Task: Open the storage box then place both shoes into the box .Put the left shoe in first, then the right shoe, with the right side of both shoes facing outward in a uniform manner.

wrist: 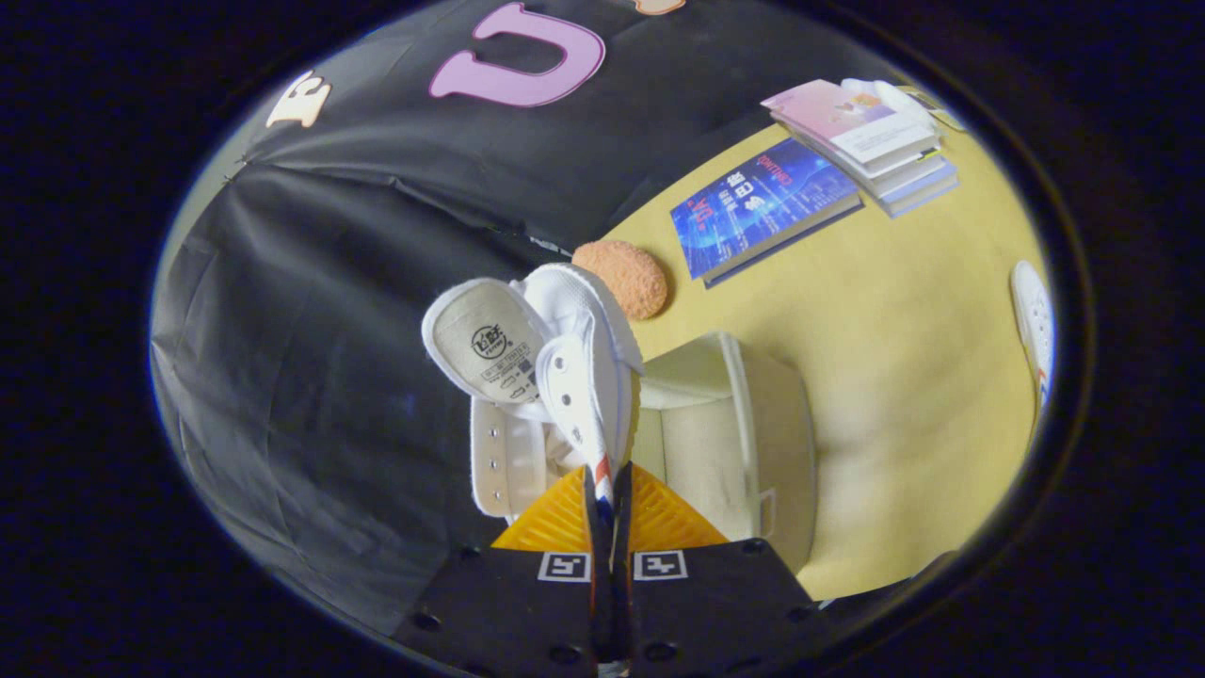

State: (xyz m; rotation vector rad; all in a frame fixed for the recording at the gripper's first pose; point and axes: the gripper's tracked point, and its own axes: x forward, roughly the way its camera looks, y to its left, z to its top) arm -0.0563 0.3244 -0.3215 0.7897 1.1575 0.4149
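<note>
Gripper: the gripper (607, 490) has its two fingers drawn close together, pinching the side wall of a white shoe (551, 377) between them, both fingers pressing on the canvas.
Held shoe: a white canvas shoe with a red and blue stripe at the pinched edge; it hangs lifted off the table, its insole and printed mark turned towards the camera, the eyelet flap drooping to the left of the fingers.
Storage box: a cream-coloured box (744, 433) stands on the table just right of the held shoe and just beyond the fingers; whether its lid is open cannot be told.
Second shoe: another white shoe (1033, 320) lies at the far right of the table, well apart from the box.
Table: a yellow table (904, 377) carries everything.
Sponge-like ball: an orange, rough-surfaced round thing (623, 277) sits beyond the held shoe, near the table's far edge.
Books: a blue book (763, 207) lies flat beyond the box; just right of it, a stack of books (866, 137).
</note>
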